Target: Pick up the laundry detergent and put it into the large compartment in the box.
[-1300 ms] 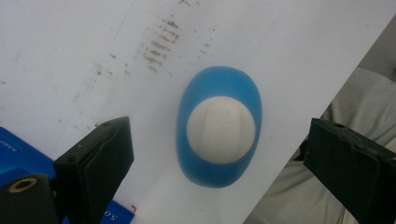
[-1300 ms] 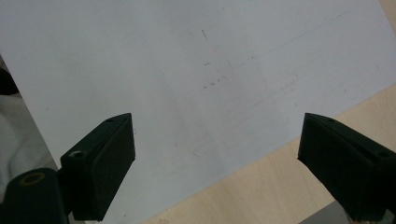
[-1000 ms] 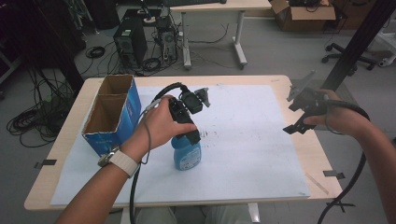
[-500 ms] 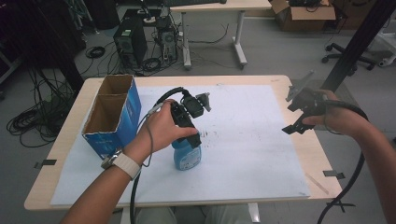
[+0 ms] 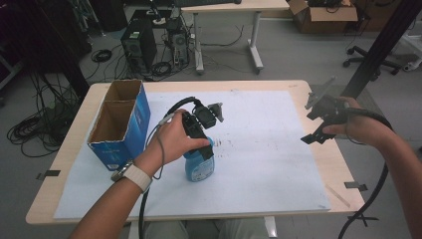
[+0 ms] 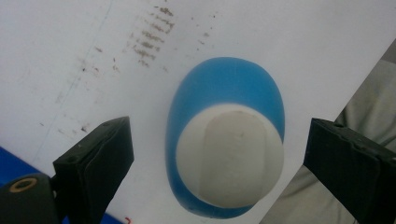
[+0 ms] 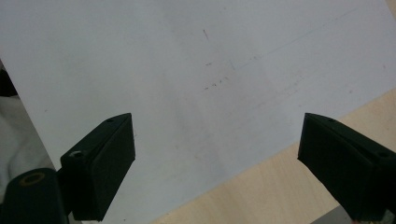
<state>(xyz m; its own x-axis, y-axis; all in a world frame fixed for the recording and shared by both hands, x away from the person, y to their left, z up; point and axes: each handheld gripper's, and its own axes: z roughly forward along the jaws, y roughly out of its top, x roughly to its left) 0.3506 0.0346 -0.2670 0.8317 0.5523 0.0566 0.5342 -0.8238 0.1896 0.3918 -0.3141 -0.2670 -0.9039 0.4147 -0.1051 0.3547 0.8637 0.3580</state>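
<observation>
A fixed high camera looks forward and down over the person's near edge, taking in the whole table (image 5: 308, 84) and the floor beyond. A second camera rides the left gripper (image 6: 215, 177) and looks almost straight down between its spread jaws, close above the white cap of a blue bottle (image 6: 229, 154); the same bottle (image 5: 199, 164) stands near the table's middle in the high view. A third camera rides the right gripper (image 7: 215, 172), aimed down at the white sheet (image 7: 187, 70) and a strip of wooden edge, probably the table's right side. All three views share the sheet (image 5: 268, 149).
</observation>
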